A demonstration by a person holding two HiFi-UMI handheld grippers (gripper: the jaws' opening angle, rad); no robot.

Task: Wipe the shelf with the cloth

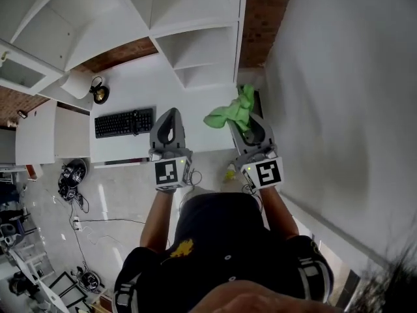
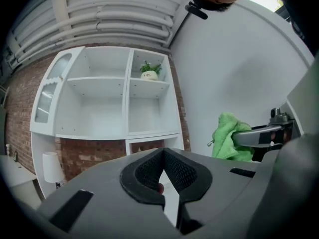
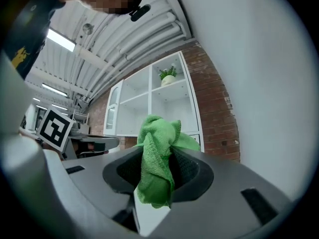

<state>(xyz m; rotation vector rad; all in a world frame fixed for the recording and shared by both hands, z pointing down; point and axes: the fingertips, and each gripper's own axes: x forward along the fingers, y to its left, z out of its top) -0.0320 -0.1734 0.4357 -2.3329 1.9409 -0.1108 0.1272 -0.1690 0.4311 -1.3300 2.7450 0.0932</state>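
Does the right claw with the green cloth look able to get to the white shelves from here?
Probably yes. The right claw grips the green cloth and points at the white shelves, with only open air showing between them; the keyboard sits off to the left.

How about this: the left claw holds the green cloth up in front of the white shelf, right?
No, the right claw holds the green cloth up in front of the white shelf; the right gripper view shows it.
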